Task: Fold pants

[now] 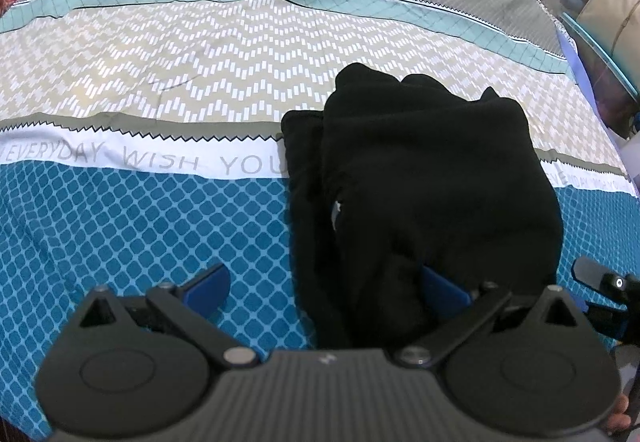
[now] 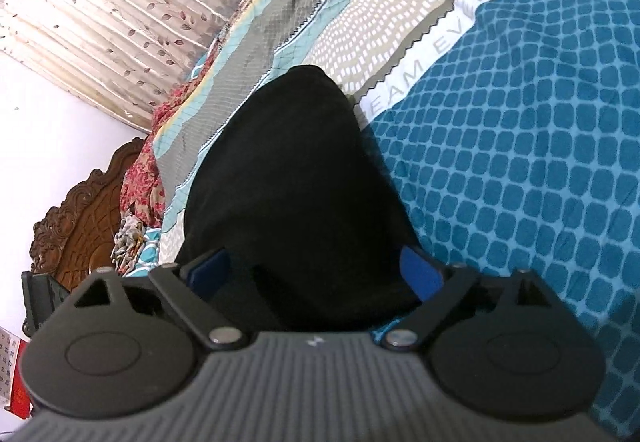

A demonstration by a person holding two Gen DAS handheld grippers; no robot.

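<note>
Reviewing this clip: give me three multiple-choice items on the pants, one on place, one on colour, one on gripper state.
1. Where do the black fabric pants lie?
A. patterned bedsheet
B. wooden floor
C. chair

2. What colour are the fingers of the left gripper?
A. red
B. blue
C. white

3. How does the right gripper stand?
A. shut on nothing
B. open, pants between its fingers
C. out of view

Key: 1 A, the sheet shows around the bundle; 2 B, blue pads show; 3 B, the fingers sit wide apart.
</note>
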